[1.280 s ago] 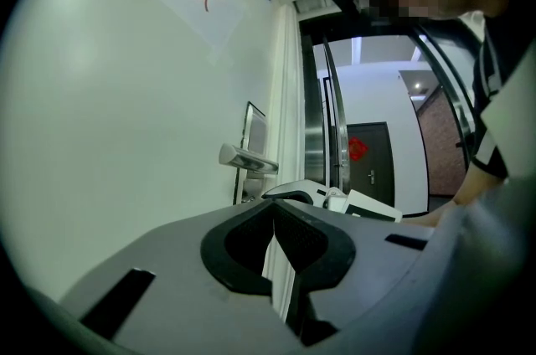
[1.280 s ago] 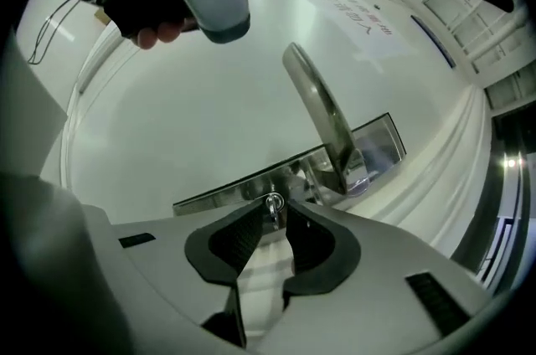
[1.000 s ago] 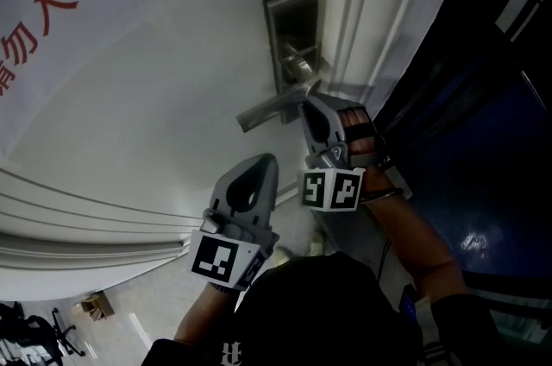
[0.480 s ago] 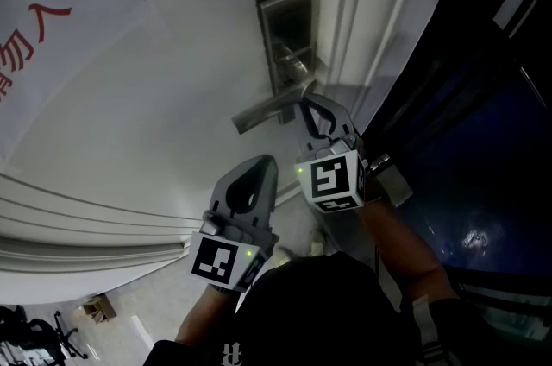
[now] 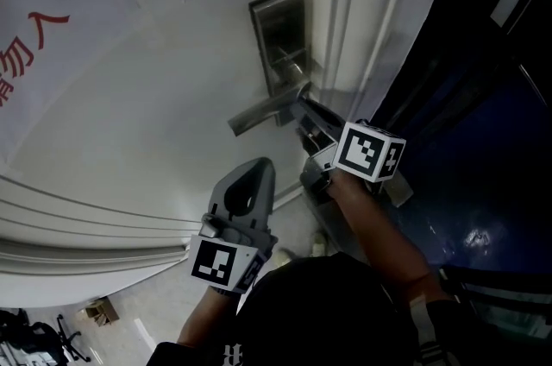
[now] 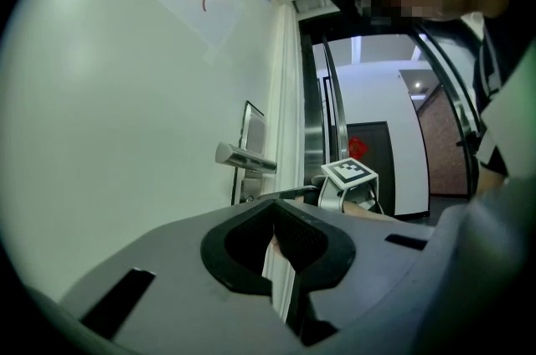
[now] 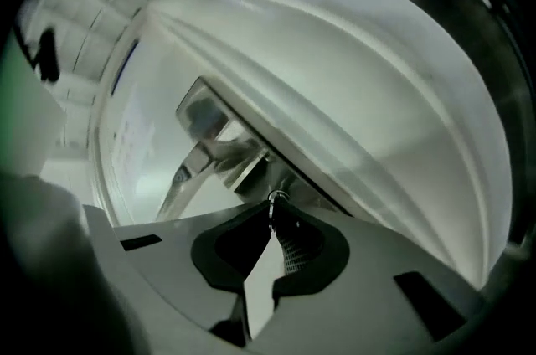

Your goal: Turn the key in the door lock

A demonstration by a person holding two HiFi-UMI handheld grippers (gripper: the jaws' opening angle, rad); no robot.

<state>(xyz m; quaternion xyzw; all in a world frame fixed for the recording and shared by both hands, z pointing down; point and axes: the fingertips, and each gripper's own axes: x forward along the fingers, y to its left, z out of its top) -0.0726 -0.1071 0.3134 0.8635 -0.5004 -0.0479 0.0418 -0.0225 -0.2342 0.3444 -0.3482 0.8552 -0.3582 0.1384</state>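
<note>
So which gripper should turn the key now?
The right. The right gripper is at the lock plate, jaws pinched on the key. The left gripper hangs lower, shut, away from it.

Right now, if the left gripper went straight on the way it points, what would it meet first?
Probably the lever; depth is unclear, so the left gripper may pass under it and touch the door.
</note>
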